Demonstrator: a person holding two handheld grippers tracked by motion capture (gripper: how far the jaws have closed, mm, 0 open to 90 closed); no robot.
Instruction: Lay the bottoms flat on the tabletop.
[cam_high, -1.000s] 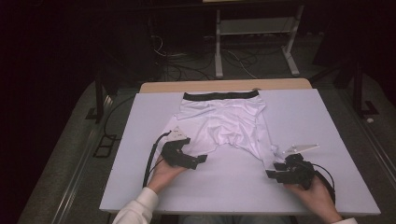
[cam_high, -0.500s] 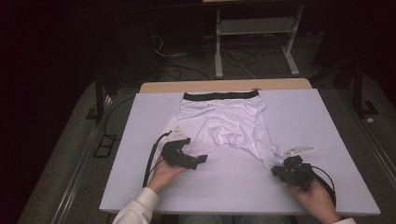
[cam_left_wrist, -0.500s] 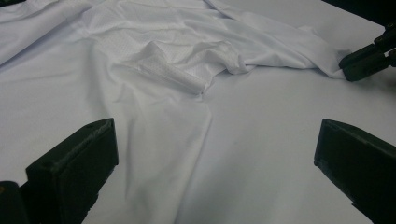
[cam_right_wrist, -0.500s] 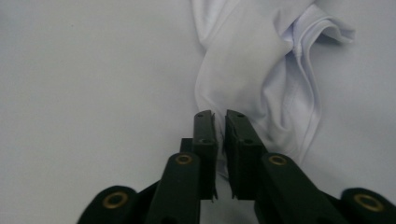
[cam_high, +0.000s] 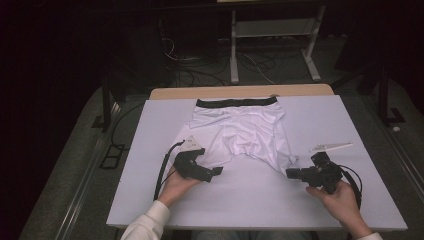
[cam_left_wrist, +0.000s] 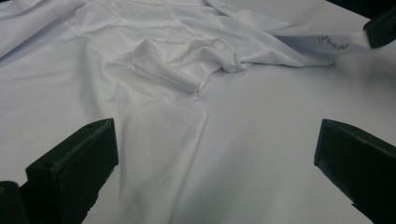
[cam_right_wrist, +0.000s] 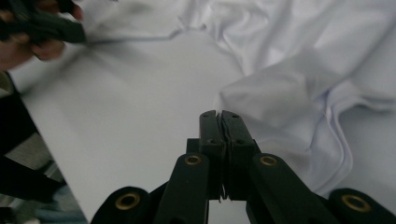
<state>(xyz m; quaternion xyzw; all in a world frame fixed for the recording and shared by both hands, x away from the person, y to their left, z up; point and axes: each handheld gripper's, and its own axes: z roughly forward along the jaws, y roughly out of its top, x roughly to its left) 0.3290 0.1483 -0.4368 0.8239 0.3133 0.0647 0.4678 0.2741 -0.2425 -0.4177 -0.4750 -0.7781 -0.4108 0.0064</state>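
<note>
High view, shorts: white shorts (cam_high: 239, 134) are lying spread on the white surface (cam_high: 350, 200), black waistband (cam_high: 236, 102) at the far edge.
High view, left hand-held gripper (cam_high: 216, 172): being held at the shorts' near left leg.
High view, right hand-held gripper (cam_high: 290, 173): being held at the shorts' near right hem.
Left gripper view: jaws are being kept wide apart, shorts fabric (cam_left_wrist: 159, 60) lying ahead between them.
Right gripper view: jaws have just been closing and are pressed together at the shorts' hem (cam_right_wrist: 261, 100); whether cloth is pinched cannot be told.

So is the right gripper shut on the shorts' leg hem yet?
Shut on it: the right gripper has just closed, its jaws meeting with the white shorts' hem corner pinched at their tips.
</note>
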